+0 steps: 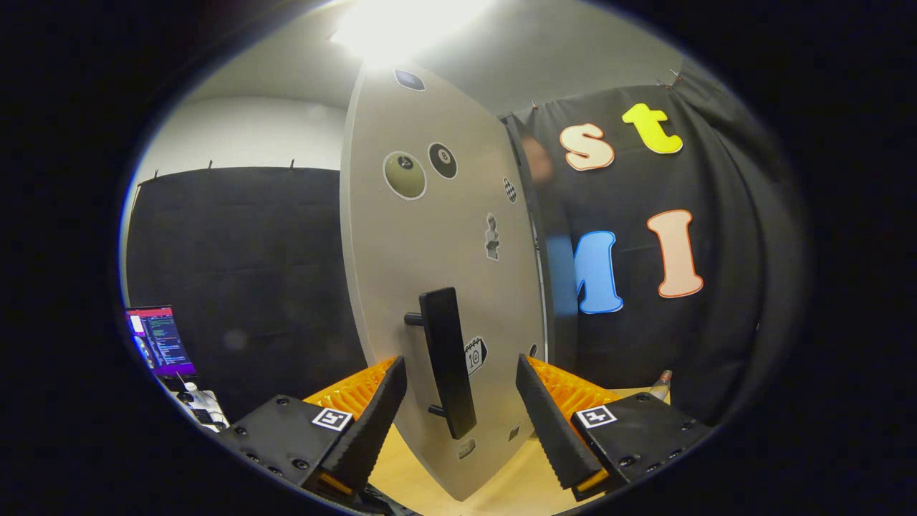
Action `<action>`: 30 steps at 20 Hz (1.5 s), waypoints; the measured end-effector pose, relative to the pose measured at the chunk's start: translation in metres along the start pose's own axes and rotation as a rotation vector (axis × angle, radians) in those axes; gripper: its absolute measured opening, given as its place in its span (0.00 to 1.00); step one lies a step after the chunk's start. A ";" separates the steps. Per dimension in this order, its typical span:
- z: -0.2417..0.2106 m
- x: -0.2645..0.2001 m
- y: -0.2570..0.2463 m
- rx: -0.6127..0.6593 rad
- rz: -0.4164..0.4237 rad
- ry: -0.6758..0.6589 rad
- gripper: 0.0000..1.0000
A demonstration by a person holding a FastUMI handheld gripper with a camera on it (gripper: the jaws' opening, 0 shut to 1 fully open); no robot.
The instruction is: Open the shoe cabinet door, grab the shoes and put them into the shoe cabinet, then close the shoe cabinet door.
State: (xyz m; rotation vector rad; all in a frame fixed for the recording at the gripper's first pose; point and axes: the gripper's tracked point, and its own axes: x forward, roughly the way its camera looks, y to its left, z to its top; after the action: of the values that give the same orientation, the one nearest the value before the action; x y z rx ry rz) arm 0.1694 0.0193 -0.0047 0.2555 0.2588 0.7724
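Observation:
The shoe cabinet door (437, 236) is a tall pale panel with several stickers, swung out edge-on toward me. Its long black bar handle (448, 362) stands upright on two short posts. My gripper (462, 380) is open, with the handle between its fingers; the left fingertip (390, 390) sits close to the handle's left side, the right fingertip (534, 390) stands farther off. Neither finger presses on the handle. The door hides the cabinet's inside.
A light wooden floor or table surface (516, 484) lies under the door's bottom edge. A lit screen (159, 340) with small items below it stands at the far left. A small bottle (663, 383) stands at the right by the black cloth wall.

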 end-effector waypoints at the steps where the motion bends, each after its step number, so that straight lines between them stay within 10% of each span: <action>1: 0.000 0.002 0.003 0.000 0.014 0.002 0.97; 30: -0.022 0.174 0.120 0.041 0.090 0.052 0.97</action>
State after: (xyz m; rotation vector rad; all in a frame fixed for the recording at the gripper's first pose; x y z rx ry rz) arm 0.2038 0.2286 -0.0106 0.2874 0.3143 0.8646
